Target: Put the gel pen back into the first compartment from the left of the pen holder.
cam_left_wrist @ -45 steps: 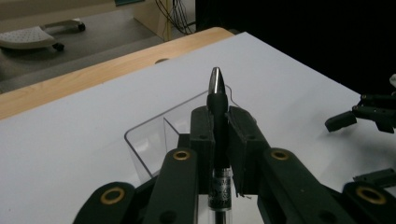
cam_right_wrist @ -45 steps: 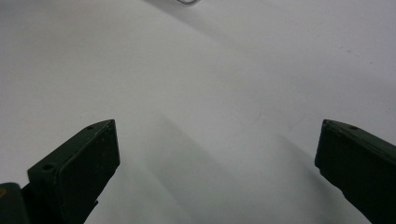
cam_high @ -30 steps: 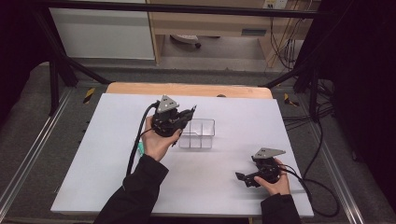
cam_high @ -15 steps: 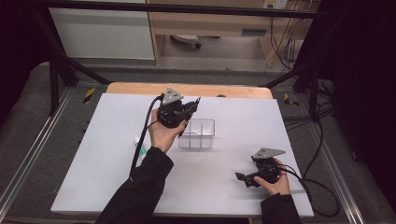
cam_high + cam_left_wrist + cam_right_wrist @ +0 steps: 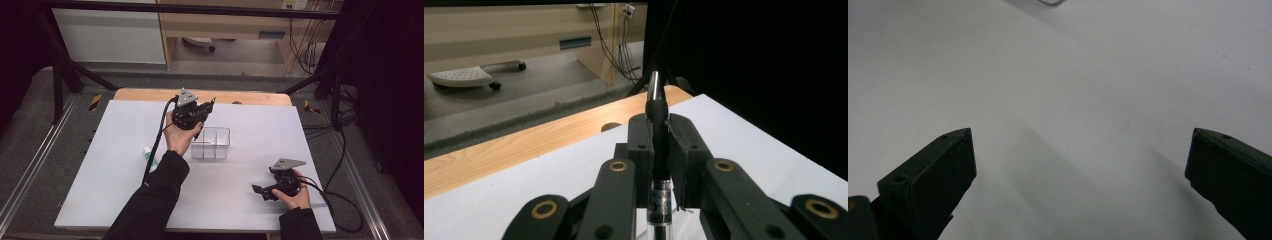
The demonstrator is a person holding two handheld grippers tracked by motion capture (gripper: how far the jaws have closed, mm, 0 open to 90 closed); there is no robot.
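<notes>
My left gripper (image 5: 204,111) is held in the air above the far left corner of a clear plastic box (image 5: 216,145), shut on a black pen. In the left gripper view the pen (image 5: 658,150) stands upright between the jaws (image 5: 658,131), its silver end pointing up and away toward the table's wooden far edge. My right gripper (image 5: 261,192) rests low on the white table top near the front right. Its jaws stand wide open in the right gripper view (image 5: 1078,165), with nothing between them.
A small white and green tube (image 5: 149,156) lies on the white table top (image 5: 100,190), left of the left forearm. The wooden strip (image 5: 150,95) runs along the far edge. Cables trail from both grippers, and one loops off the right side (image 5: 345,200).
My left gripper has lifted and moved farther away with the pen, from beside the box toward the far edge. The right gripper has stayed put.
</notes>
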